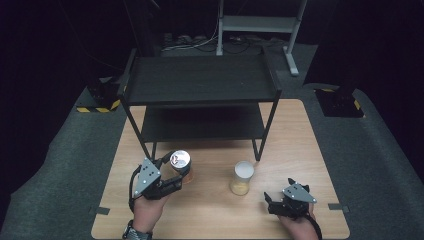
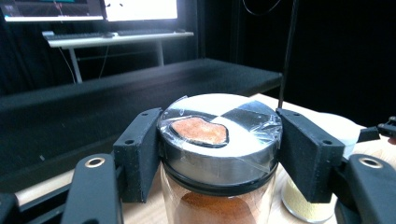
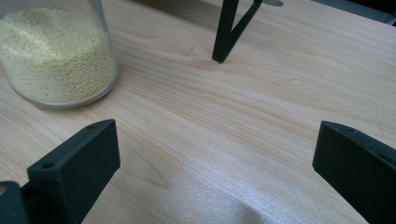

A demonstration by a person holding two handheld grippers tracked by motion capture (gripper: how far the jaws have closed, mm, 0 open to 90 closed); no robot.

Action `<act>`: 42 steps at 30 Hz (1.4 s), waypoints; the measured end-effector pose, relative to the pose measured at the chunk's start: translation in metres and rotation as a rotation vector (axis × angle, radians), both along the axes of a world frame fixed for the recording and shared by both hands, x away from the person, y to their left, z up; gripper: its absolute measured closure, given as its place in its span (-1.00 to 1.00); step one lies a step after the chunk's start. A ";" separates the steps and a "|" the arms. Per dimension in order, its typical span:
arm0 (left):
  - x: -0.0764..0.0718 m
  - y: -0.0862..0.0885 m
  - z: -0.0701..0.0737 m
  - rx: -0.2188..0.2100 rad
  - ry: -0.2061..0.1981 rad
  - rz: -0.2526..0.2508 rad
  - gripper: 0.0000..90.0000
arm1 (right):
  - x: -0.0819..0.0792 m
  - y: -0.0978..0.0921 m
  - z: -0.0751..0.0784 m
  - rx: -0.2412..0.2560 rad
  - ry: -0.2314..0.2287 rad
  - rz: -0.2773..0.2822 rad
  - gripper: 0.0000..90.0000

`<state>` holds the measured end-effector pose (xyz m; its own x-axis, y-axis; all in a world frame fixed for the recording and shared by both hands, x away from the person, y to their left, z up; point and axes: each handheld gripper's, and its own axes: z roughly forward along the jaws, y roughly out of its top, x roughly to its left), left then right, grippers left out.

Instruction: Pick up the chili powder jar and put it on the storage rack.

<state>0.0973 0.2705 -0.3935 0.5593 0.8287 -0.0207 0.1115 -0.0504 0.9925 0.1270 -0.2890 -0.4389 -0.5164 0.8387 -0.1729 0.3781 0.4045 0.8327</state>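
The jar of orange powder point(image 2: 219, 186) is gripped at its metal lid point(image 2: 219, 135) by the left tongs point(image 2: 219, 154), one jaw pressed to each side, near the front left of the wooden surface point(image 1: 295, 135). The right tongs point(image 3: 215, 163) are spread wide with nothing between them, low over the surface. The jar of yellow grains point(image 3: 56, 51) stands beyond their left jaw, apart from it, near a leg of the black shelf point(image 1: 200, 80).
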 end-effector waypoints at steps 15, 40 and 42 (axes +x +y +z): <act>-0.013 0.019 0.025 -0.027 -0.069 0.056 -0.23 | 0.000 0.001 0.000 -0.003 0.001 -0.003 -1.00; -0.023 0.033 0.073 -0.070 -0.200 0.108 -0.23 | 0.000 0.000 0.000 0.003 0.004 -0.004 -0.99; -0.024 0.034 0.076 -0.071 -0.213 0.111 -0.23 | 0.000 0.000 0.000 0.003 0.004 -0.004 -0.99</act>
